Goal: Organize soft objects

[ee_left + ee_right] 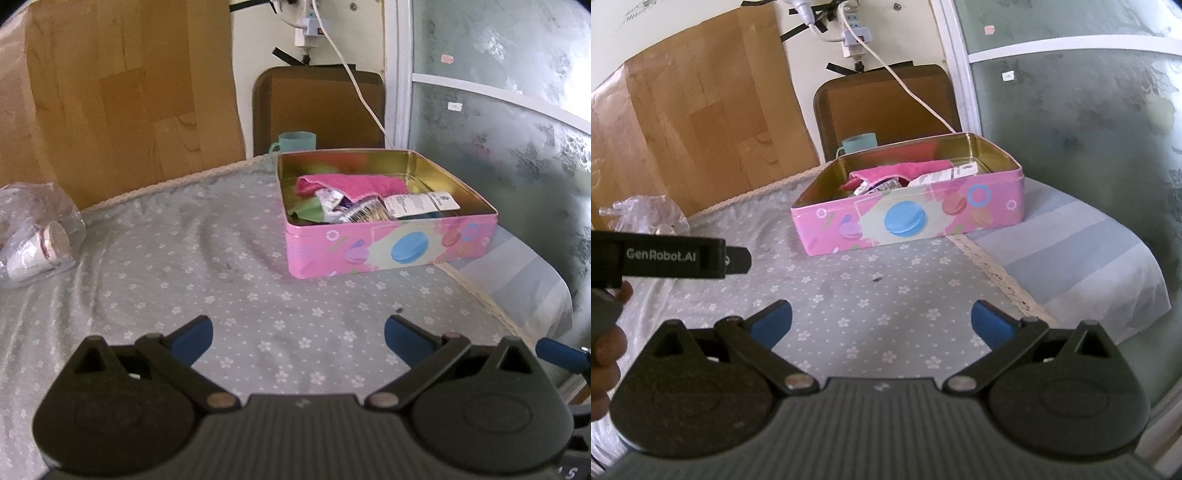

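Both grippers, left gripper and right gripper, are hovering near the pink tin, jaws apart, gripping nothing.

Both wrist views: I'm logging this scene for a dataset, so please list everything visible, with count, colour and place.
tin box: one, pink with macaron print, open, on the bed toward the far right
cloth: one, pink, inside the tin
packets: several, white and mixed colours, inside the tin, in front of the cloth
cup: one, teal, behind the tin
plastic bag: one, clear, holding paper cups, at the left edge
bedsheet: one, grey with white flowers
chair back: one, brown, behind the bed
left gripper: open, empty
right gripper: open, empty
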Available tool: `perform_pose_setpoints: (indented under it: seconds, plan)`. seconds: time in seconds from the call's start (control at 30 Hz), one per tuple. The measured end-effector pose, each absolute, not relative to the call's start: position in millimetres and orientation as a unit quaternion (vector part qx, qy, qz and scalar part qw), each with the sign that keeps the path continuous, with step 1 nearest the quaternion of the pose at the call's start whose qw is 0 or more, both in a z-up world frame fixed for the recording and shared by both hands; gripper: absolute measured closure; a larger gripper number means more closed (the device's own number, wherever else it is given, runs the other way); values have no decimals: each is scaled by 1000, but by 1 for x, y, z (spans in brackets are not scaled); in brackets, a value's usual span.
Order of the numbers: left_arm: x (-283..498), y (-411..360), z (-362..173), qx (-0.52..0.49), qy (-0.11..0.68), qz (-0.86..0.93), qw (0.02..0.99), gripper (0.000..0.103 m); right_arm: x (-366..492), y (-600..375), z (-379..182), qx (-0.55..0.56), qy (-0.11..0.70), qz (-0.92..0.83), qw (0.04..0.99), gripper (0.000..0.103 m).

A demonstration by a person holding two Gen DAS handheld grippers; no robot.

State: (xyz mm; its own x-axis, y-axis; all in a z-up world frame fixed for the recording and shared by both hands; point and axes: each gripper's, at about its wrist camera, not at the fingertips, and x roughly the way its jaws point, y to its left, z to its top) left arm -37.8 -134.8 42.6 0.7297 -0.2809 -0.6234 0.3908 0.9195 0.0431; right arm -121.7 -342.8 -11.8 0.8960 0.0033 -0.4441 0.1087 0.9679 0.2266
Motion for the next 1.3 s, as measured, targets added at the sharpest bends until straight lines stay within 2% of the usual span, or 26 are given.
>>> perform_pose_setpoints:
  seconds: [0.63,0.9,1.1,1.3]
  plan:
    - [-34,-84,53,50,267,-160,949,0,-125,-313,-3,104,215,-36,970,0]
    - [-33,-75,54,35,296,-167,940,0,-131,-305,3,92,188,-48,977,0]
    - [-25,-50,62,-2,288,-148,946,0,-131,-305,1,93,188,-48,976,0]
    - [-32,-46,70,55,243,-94,964,0,-130,-302,0,95,189,-43,976,0]
